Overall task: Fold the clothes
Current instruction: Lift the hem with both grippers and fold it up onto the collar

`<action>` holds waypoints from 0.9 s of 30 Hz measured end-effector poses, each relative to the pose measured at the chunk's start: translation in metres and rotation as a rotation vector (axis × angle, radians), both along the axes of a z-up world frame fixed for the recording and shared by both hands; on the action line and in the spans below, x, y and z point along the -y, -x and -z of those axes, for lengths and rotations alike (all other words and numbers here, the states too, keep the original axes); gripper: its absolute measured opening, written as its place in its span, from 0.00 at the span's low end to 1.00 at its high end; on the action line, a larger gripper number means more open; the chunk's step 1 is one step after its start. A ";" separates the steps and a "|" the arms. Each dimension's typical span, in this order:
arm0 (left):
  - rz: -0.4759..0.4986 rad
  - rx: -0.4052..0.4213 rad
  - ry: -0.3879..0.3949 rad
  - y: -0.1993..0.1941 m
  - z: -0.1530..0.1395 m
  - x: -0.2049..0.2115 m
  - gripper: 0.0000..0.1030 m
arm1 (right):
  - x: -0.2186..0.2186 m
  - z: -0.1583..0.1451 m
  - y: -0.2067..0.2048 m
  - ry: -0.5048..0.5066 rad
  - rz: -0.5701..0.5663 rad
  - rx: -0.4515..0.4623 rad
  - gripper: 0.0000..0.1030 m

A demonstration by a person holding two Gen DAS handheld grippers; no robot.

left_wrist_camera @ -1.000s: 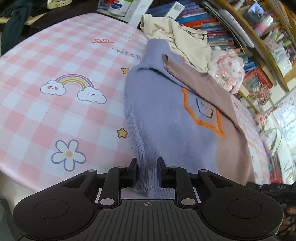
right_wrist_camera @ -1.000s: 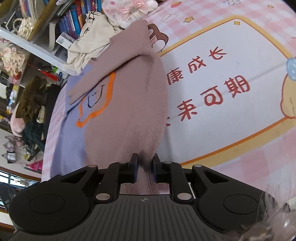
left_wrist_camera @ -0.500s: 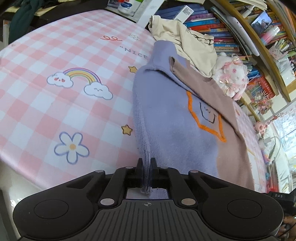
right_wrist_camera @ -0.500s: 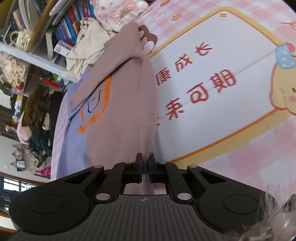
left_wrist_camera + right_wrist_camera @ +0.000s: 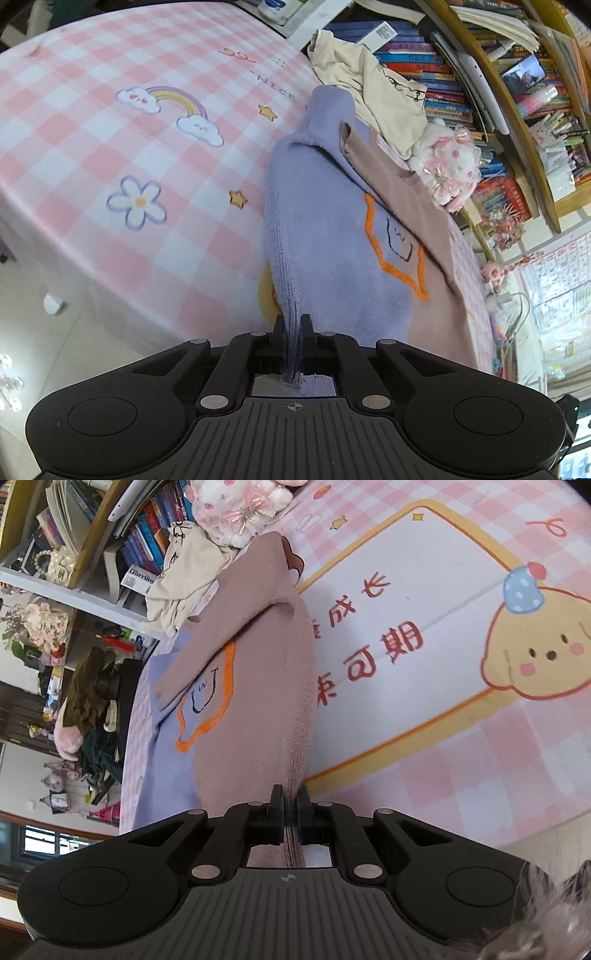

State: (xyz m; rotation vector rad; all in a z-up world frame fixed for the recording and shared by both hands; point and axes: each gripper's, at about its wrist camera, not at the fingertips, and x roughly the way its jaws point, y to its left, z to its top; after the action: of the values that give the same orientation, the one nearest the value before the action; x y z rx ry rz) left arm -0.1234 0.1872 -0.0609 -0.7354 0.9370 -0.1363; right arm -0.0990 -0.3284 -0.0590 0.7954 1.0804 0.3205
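Observation:
A knit sweater, half lilac and half dusty pink with an orange-outlined motif, lies stretched along the pink checked table. My left gripper is shut on the ribbed hem of the lilac side. My right gripper is shut on the ribbed hem of the pink side. Both hem corners are lifted off the table toward the near edge. The far sleeves lie folded over the sweater's body.
A cream garment and a white plush toy lie at the table's far end against a bookshelf. The tablecloth has a printed panel with a bear to the right. Floor shows past the near table edge.
Both grippers closed onto the sweater's hem, then pulled it back and up toward the near table edge. The sweater has drawn taut lengthwise.

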 end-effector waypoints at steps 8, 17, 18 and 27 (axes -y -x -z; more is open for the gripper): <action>-0.015 -0.041 0.036 0.029 0.006 0.006 0.04 | 0.017 0.003 0.017 -0.018 -0.048 -0.041 0.06; -0.033 -0.040 0.067 0.048 0.002 0.005 0.04 | 0.025 -0.003 0.024 -0.062 -0.117 -0.047 0.06; -0.039 -0.035 0.075 0.049 0.001 0.004 0.04 | 0.026 -0.003 0.025 -0.067 -0.125 -0.048 0.06; -0.116 0.193 0.254 0.005 -0.037 0.001 0.04 | 0.037 -0.041 -0.011 -0.225 -0.056 0.109 0.06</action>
State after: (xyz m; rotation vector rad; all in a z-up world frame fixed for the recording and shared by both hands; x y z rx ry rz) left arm -0.1283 0.1859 -0.0236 -0.9913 0.6983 -0.2233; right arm -0.0879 -0.3656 -0.0183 0.9374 0.9758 0.5338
